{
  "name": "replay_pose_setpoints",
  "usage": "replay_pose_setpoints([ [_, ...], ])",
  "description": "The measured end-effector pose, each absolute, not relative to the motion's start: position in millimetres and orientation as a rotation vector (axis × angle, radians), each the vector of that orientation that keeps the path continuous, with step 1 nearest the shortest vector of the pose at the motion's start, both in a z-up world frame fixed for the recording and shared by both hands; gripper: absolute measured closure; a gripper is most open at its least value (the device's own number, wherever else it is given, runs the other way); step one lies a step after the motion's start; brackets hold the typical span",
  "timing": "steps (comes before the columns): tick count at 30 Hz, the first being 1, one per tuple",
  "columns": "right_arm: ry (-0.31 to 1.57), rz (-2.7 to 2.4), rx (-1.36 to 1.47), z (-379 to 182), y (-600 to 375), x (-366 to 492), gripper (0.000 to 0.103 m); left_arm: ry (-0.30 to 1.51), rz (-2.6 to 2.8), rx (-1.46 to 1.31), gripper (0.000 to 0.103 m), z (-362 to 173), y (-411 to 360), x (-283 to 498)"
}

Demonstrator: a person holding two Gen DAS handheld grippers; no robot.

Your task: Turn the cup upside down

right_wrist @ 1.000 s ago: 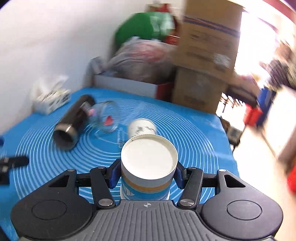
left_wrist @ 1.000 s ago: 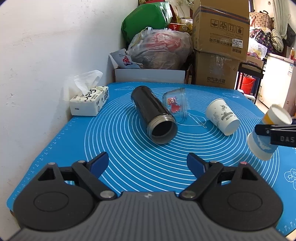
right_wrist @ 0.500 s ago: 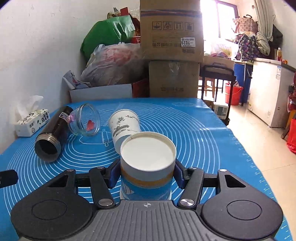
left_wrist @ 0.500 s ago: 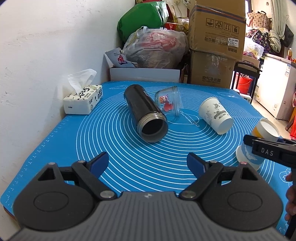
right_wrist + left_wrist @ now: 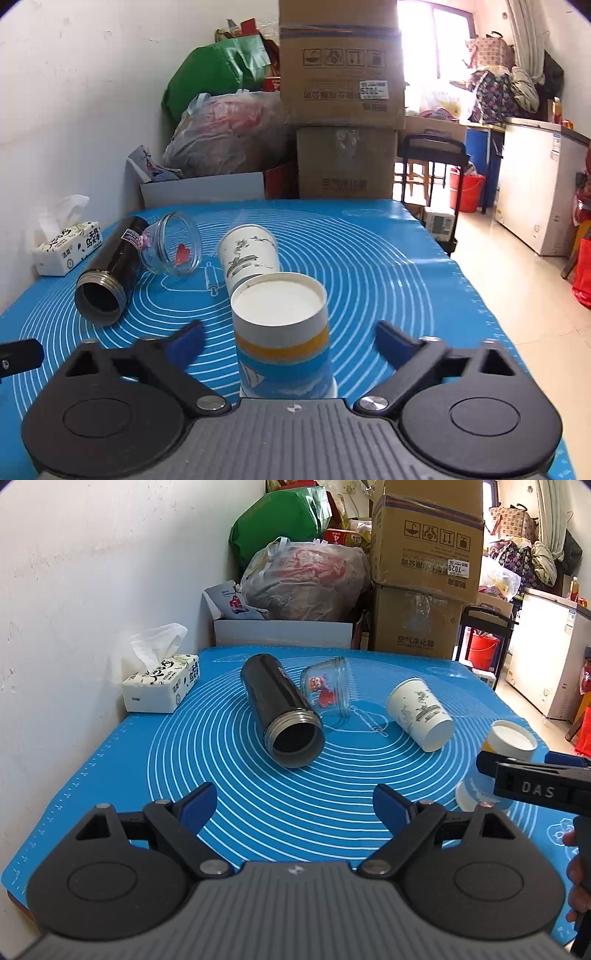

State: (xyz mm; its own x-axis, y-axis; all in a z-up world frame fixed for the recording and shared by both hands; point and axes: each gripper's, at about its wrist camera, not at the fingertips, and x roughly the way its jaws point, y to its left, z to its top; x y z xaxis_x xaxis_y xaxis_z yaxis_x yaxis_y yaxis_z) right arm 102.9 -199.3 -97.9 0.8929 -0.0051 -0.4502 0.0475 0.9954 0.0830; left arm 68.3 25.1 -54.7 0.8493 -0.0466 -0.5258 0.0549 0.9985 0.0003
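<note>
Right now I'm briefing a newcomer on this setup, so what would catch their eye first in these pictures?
First, the blue-and-orange banded paper cup standing upside down on the blue ringed silicone mat, between the open fingers of the right gripper. Behind it, lying on their sides, are a white printed paper cup, a clear glass jar and a black metal flask. The left gripper is open and holds nothing.

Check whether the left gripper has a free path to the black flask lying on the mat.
Probably yes: the left gripper is open, and only bare blue mat lies between it and the black flask, whose mouth faces it.
</note>
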Motion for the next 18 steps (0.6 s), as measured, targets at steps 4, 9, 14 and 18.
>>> replay_pose_setpoints([
  [4, 0.474, -0.022, 0.085, -86, -203, 81, 0.000, 0.542, -0.061, 0.033, 0.012, -47, 18, 56],
  [9, 0.484, -0.026, 0.040, -75, -203, 41, 0.000, 0.541, -0.092, 0.038, 0.010, -40, 10, 36],
  [14, 0.491, -0.018, 0.040, -69, -203, 1, 0.000, 0.542, -0.112, 0.052, 0.010, -36, 4, 14],
  [18, 0.496, -0.006, 0.049, -66, -202, -24, 0.000, 0.555, -0.126, 0.048, 0.010, -37, 2, -3],
])
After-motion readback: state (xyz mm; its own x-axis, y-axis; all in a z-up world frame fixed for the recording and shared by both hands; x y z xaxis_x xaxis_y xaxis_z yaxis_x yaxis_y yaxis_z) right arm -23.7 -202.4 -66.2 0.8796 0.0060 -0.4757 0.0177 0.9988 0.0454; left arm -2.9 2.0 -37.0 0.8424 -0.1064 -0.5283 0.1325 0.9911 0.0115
